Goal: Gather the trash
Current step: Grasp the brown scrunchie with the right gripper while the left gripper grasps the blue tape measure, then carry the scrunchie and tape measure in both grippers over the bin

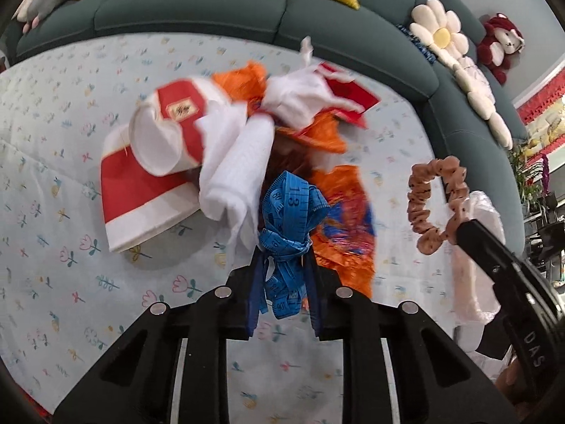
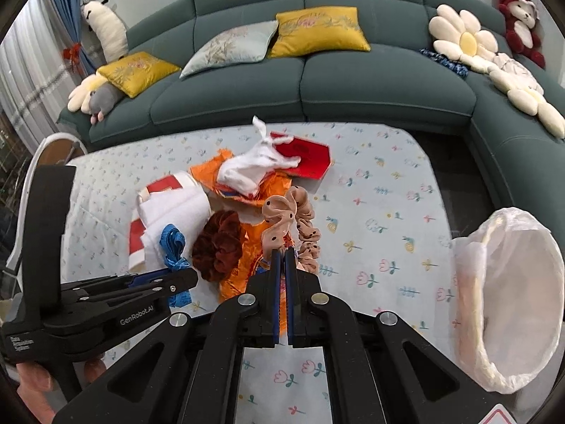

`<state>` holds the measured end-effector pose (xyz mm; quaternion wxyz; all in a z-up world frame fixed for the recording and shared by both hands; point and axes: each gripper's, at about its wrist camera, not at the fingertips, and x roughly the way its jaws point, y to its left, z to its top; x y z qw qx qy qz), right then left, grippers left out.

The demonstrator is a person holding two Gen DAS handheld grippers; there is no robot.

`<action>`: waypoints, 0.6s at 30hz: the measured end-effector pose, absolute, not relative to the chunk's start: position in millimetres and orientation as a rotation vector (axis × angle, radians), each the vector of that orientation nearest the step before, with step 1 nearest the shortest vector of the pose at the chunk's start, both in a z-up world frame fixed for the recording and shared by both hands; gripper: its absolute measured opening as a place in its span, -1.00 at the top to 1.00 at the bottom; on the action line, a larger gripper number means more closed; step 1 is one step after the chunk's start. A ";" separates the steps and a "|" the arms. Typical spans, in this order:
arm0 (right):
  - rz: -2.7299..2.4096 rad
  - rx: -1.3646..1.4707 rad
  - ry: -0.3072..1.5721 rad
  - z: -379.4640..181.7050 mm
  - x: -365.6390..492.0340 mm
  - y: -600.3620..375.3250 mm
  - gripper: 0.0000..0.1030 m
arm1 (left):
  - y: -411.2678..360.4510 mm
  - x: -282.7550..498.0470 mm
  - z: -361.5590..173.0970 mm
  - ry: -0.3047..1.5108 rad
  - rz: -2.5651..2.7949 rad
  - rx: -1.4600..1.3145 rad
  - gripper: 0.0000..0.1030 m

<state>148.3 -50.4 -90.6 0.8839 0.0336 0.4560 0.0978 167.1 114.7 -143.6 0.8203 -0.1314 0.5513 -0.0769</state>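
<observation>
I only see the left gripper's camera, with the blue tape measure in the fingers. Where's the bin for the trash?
Observer: The bin, lined with a white bag, sits to the right of the pile, with its mouth open.
Child: Is anything hiding behind my tape measure?
Observer: Yes, a dark red scrunchie lies on the orange wrapper, right beside the tape measure.
Child: What's the other gripper doing?
Observer: The right gripper has its pads pressed together on the peach dotted scrunchie.
</observation>
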 end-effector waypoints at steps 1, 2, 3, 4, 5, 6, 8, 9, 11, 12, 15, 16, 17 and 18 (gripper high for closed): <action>0.198 0.080 0.942 -87.1 144.8 -54.2 0.96 | 111.3 165.1 -137.3 1.165 -0.173 -0.276 0.59; 0.193 0.086 0.938 -85.1 142.6 -57.3 0.96 | 107.3 163.5 -131.3 1.157 -0.182 -0.271 0.59; 0.185 0.095 0.932 -82.0 138.7 -62.1 0.96 | 101.7 161.1 -123.5 1.149 -0.197 -0.265 0.59; 0.178 0.102 0.929 -79.7 135.5 -66.4 0.96 | 98.7 157.8 -118.4 1.142 -0.209 -0.261 0.59; 0.170 0.109 0.926 -77.6 131.7 -71.2 0.96 | 92.5 156.5 -112.0 1.134 -0.222 -0.254 0.59; 0.165 0.114 0.924 -75.9 129.0 -74.4 0.96 | 85.2 156.1 -105.2 1.126 -0.235 -0.249 0.59; 0.150 0.122 0.917 -70.9 121.1 -84.6 0.96 | 72.5 154.9 -96.5 1.113 -0.261 -0.242 0.59; 0.143 0.125 0.914 -68.8 118.8 -88.5 0.96 | 64.0 152.7 -90.8 1.106 -0.279 -0.235 0.59; 0.126 0.128 0.899 -61.9 111.3 -100.3 0.96 | 49.7 150.2 -83.3 1.098 -0.303 -0.225 0.59; 0.119 0.129 0.893 -58.7 108.4 -104.3 0.96 | 40.0 148.5 -78.4 1.092 -0.322 -0.218 0.59; 0.086 0.137 0.869 -47.0 99.6 -124.3 0.96 | 17.1 145.6 -70.4 1.081 -0.358 -0.196 0.59; 0.074 0.141 0.861 -43.4 96.6 -132.0 0.96 | 7.8 144.2 -66.7 1.076 -0.373 -0.185 0.59; 0.064 0.145 0.855 -41.1 94.5 -138.3 0.96 | -0.5 143.1 -63.6 1.072 -0.386 -0.175 0.59; 0.049 0.151 0.846 -37.4 91.0 -148.0 0.96 | -11.8 141.8 -59.3 1.067 -0.404 -0.163 0.59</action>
